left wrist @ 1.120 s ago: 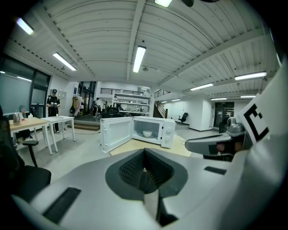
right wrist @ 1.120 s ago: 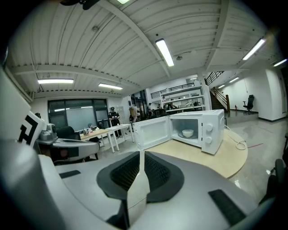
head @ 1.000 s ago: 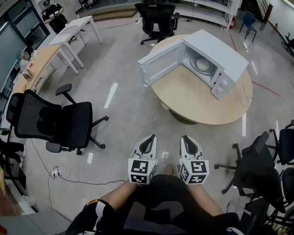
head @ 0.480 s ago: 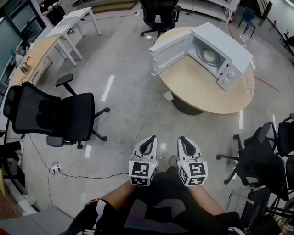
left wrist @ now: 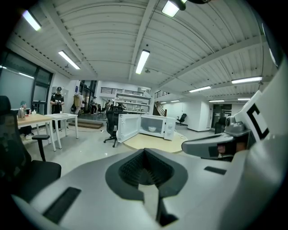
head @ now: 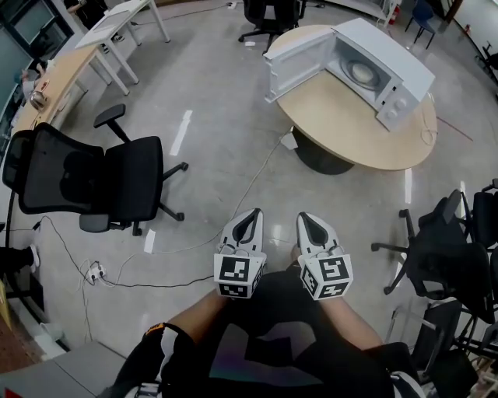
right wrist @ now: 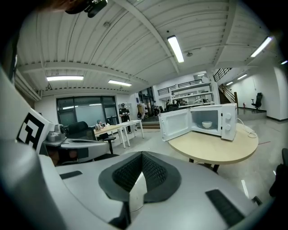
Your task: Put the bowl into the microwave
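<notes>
A white microwave (head: 383, 71) stands on a round wooden table (head: 347, 134), its door (head: 299, 56) swung open to the left. A white bowl (head: 362, 74) sits inside it on the turntable, and shows small in the left gripper view (left wrist: 152, 129) and the right gripper view (right wrist: 207, 124). Both grippers are far from the table, held side by side close to my body. The left gripper (head: 250, 218) is shut with nothing in it. The right gripper (head: 307, 222) is shut and empty too.
A black office chair (head: 101, 190) stands on the floor to my left, with cables (head: 117, 284) near it. More black chairs (head: 451, 260) crowd the right side. Another chair (head: 272, 15) is beyond the table. White desks (head: 117, 27) line the far left.
The table and microwave have slid up and to the right in the head view, looking farther off. Both grippers stay shut and together in front of me.
</notes>
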A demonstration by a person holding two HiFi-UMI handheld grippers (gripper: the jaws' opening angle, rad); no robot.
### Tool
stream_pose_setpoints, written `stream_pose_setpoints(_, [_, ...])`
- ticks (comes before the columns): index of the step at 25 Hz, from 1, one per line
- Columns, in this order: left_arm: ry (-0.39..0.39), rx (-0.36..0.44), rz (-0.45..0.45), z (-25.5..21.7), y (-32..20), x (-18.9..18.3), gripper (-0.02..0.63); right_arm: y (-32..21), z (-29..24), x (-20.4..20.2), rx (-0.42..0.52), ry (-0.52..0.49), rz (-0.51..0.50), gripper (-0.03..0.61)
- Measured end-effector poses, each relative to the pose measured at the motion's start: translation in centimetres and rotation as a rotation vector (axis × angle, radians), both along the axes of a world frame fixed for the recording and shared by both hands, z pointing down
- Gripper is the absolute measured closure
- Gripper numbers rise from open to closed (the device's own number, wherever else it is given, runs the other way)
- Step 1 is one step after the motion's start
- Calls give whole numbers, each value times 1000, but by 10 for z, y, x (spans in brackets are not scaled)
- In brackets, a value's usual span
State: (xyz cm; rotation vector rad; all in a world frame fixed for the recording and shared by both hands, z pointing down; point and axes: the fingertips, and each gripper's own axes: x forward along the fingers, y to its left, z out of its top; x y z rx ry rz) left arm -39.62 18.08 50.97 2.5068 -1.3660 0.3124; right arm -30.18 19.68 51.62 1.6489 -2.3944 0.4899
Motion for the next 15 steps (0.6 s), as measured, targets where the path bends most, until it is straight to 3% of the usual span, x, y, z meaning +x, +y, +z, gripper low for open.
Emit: stream_pose_setpoints(15, [7,19,-16,-4,5,-24,568,1,-5,-20,14,9,-10,565])
